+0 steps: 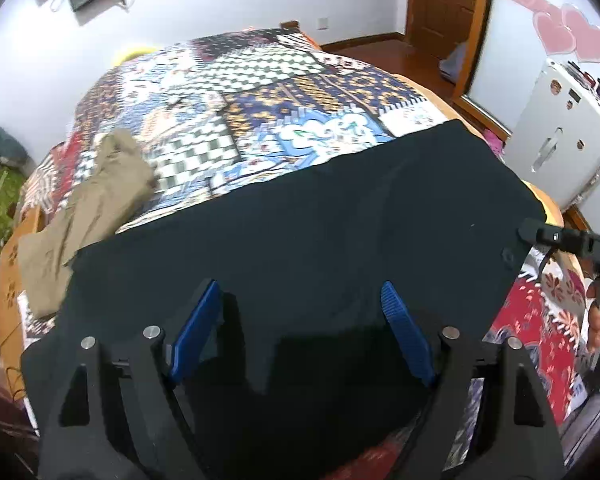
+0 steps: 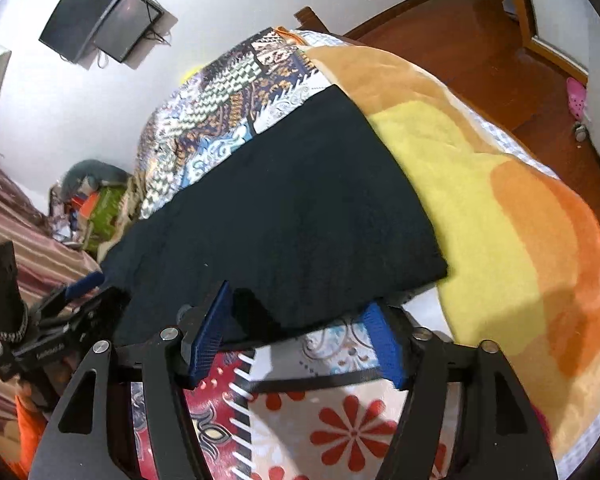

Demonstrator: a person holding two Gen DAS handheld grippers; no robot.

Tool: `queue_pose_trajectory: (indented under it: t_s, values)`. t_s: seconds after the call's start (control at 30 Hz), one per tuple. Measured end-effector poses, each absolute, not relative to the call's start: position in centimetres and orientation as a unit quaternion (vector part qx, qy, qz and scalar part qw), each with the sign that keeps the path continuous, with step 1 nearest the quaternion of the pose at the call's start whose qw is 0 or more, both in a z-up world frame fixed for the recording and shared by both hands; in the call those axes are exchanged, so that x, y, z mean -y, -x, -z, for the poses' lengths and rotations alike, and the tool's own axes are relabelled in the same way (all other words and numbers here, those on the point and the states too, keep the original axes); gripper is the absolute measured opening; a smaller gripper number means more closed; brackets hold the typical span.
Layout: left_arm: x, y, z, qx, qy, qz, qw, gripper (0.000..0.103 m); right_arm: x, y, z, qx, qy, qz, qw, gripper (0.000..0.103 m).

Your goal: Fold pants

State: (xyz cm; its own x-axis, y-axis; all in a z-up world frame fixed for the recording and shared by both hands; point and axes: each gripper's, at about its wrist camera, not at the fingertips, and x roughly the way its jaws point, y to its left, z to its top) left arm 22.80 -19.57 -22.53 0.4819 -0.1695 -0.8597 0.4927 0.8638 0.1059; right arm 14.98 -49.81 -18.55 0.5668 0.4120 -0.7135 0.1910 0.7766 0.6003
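Black pants (image 1: 300, 232) lie spread flat across the patterned quilt (image 1: 236, 96) on the bed; they also show in the right wrist view (image 2: 284, 208). My left gripper (image 1: 300, 300) is open, its blue pads (image 1: 198, 328) wide apart just above the near edge of the pants, holding nothing. My right gripper (image 2: 300, 312) is open and empty at the near right corner of the pants. Its tip shows at the right edge of the left wrist view (image 1: 540, 236). The left gripper shows at the left of the right wrist view (image 2: 72, 292).
Khaki trousers (image 1: 84, 208) lie crumpled on the bed to the left of the black pants. A yellow and orange blanket (image 2: 500, 208) covers the bed's right side. A white cabinet (image 1: 560, 136) stands at the right, a wooden door (image 1: 444, 0) behind.
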Motion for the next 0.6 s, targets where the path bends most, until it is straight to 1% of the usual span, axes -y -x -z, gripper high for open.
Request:
queue_pose_trajectory:
  t_s: [0.03, 0.13, 0.17, 0.2, 0.23, 0.3, 0.33, 0.47, 0.6]
  values:
    - [18.9, -22.7, 22.2, -0.467, -0.170, 0.191, 0.847, 0.082, 49.7, -15.0, 18.5, -0.459, -0.324, -0.067, 0.825, 0.063]
    - [17.0, -22.7, 21.6, -0.462, -0.159, 0.173, 0.855, 0.083, 49.5, -15.2, 18.1, -0.454, -0.309, -0.061, 0.833, 0.055]
    - [16.5, -22.8, 21.5, -0.461, -0.155, 0.168, 0.857, 0.083, 49.5, -15.2, 18.0, -0.450, -0.307, -0.057, 0.837, 0.049]
    - [16.1, -23.0, 21.5, -0.462, -0.152, 0.163, 0.859, 0.083, 49.6, -15.2, 18.0, -0.447, -0.307, -0.055, 0.838, 0.041]
    - [15.8, -23.1, 21.6, -0.464, -0.149, 0.159, 0.859, 0.083, 49.7, -15.2, 17.9, -0.444, -0.306, -0.052, 0.841, 0.036]
    - [15.4, -23.5, 22.2, -0.473, -0.144, 0.154, 0.855, 0.083, 50.1, -15.4, 17.7, -0.439, -0.303, -0.044, 0.845, 0.020]
    - [15.4, -23.6, 22.5, -0.478, -0.143, 0.154, 0.853, 0.083, 50.3, -15.5, 17.6, -0.436, -0.302, -0.042, 0.847, 0.017]
    - [15.9, -23.2, 24.3, -0.490, -0.143, 0.158, 0.845, 0.083, 50.5, -15.6, 16.8, -0.421, -0.292, -0.038, 0.858, 0.011]
    - [15.7, -23.1, 24.3, -0.489, -0.130, 0.158, 0.848, 0.083, 50.1, -15.7, 15.5, -0.407, -0.263, -0.037, 0.874, 0.009]
